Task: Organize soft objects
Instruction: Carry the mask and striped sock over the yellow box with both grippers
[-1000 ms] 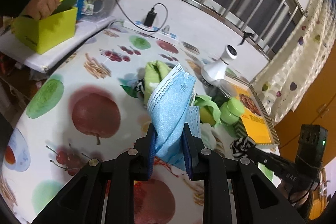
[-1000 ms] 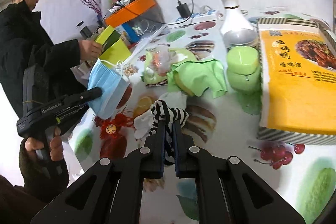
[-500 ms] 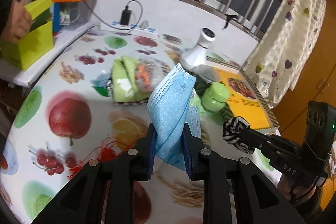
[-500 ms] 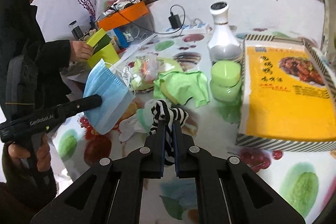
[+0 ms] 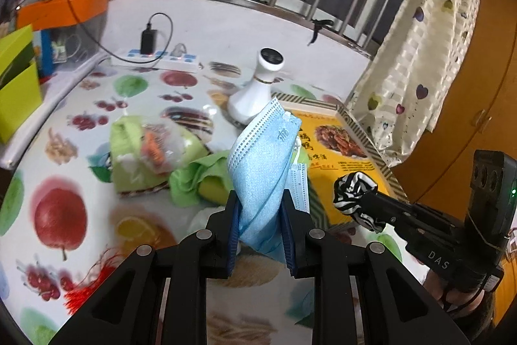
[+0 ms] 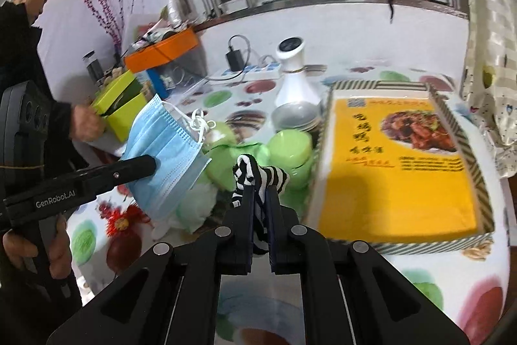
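left gripper (image 5: 260, 225): fingers pinching blue face mask (image 5: 263, 170). right gripper (image 6: 260, 215): fingers pinching striped cloth (image 6: 255, 180). risk: limp mask, thinly pinched, could slip onto tabletop (image 5: 97, 105).

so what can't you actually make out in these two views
- Green cloth, left wrist view: its right part is hidden behind the blue face mask.
- Clear bag, left wrist view: motion blur, so its contents are unreadable.
- Striped fabric, right wrist view: its lower end is hidden between the right gripper fingers.
- Green lidded jar, right wrist view: blurred, and the striped fabric covers part of it.
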Tool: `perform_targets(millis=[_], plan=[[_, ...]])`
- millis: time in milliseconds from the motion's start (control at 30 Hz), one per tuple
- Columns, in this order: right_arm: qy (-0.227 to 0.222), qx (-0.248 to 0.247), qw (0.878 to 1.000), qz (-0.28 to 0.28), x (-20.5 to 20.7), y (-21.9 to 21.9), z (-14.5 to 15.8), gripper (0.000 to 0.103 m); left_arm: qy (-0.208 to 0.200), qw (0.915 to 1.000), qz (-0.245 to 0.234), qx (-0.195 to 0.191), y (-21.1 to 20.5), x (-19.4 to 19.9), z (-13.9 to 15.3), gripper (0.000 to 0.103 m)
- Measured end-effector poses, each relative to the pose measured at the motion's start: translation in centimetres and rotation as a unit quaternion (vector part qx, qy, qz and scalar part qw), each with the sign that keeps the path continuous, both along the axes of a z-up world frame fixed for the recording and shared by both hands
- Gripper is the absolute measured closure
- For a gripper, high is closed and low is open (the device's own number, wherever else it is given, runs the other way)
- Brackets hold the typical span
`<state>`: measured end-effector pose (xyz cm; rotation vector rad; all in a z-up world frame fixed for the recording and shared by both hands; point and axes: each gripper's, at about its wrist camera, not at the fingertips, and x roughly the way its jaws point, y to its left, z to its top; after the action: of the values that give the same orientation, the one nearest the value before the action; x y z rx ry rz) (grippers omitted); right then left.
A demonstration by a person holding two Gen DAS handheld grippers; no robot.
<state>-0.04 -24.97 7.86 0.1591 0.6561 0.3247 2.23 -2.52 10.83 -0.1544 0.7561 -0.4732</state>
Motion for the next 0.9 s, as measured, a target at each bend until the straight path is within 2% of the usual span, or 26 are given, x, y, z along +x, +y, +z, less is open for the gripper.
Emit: perform_targets(millis=[533, 900], plan=[[-0.006, 0.007, 0.997, -0.077, 1.7, -5.5, 0.7, 0.096, 0.004, 0.9983, -0.057, -0.008, -6.2, 3.8, 0.3, 0.081], [0.001, -0.011, 0.992, -0.123, 3.6, -9.3, 0.5, 0.096, 0.016, 0.9952, -0.095, -0.014, -11.3, 6.6, -0.3, 0.081]])
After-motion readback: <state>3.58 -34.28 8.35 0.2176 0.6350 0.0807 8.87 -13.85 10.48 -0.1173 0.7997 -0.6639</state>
